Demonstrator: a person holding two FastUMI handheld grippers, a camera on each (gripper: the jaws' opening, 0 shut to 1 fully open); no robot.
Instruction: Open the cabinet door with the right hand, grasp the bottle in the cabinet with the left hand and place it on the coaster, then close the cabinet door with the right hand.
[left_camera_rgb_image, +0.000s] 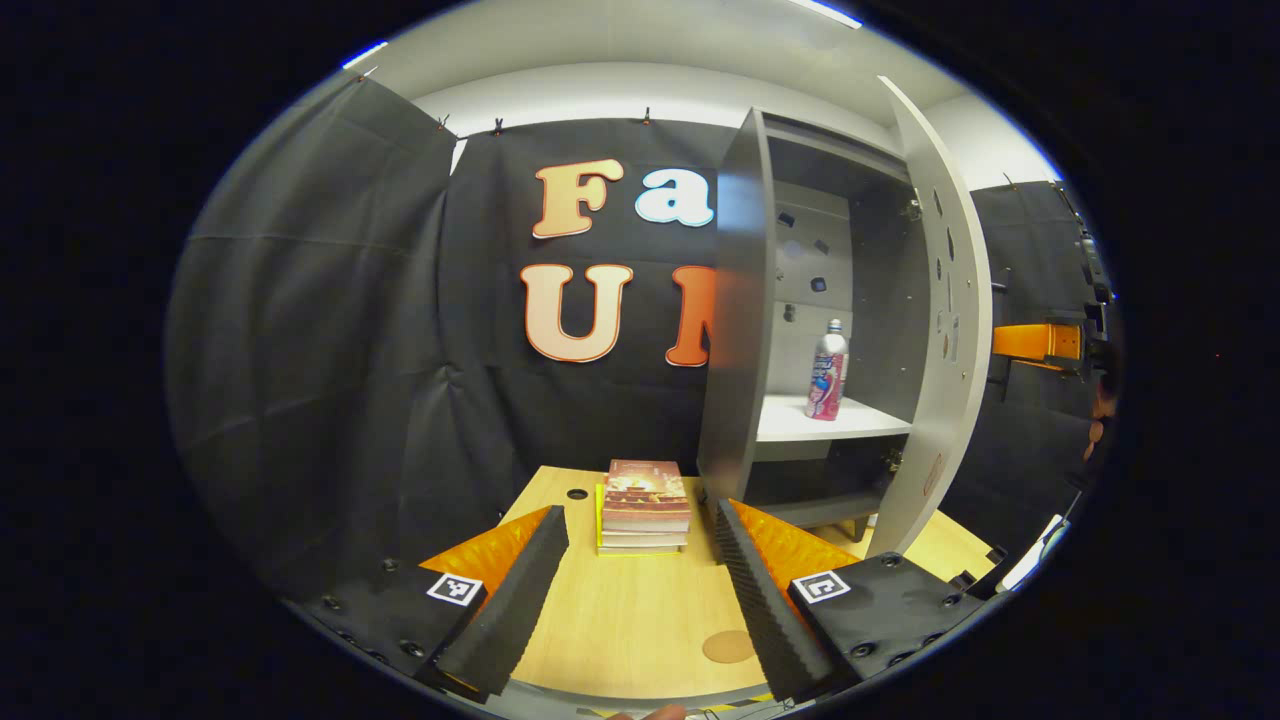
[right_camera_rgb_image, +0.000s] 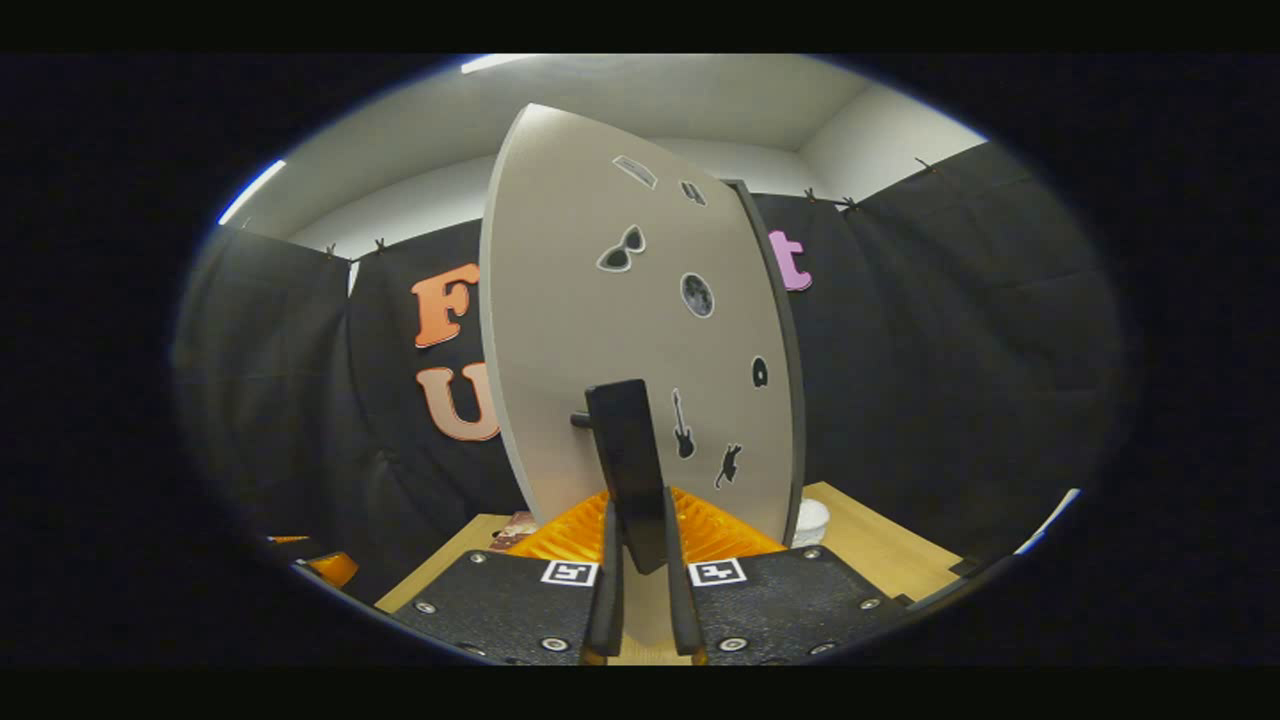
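Pale wooden table (left_camera_rgb_image: 640, 620) with a smooth matt grain, plus a round, flat brown coaster (left_camera_rgb_image: 728, 647) near its front edge that looks like cork or leather, hard to tell which. Stack of paperback books (left_camera_rgb_image: 645, 505) toward the back edge, glossy paper covers. Shiny metallic silver bottle with a pink printed wrap (left_camera_rgb_image: 828, 371), sitting on a smooth white shelf board. Matt grey laminate cabinet door (right_camera_rgb_image: 640, 330), flat vinyl-looking stickers on it, semi-gloss black handle (right_camera_rgb_image: 628, 470). Ribbed, foam-like pads (left_camera_rgb_image: 750, 580) on the left gripper (left_camera_rgb_image: 640, 570). Wrinkly matt cloth walls (left_camera_rgb_image: 330, 380).
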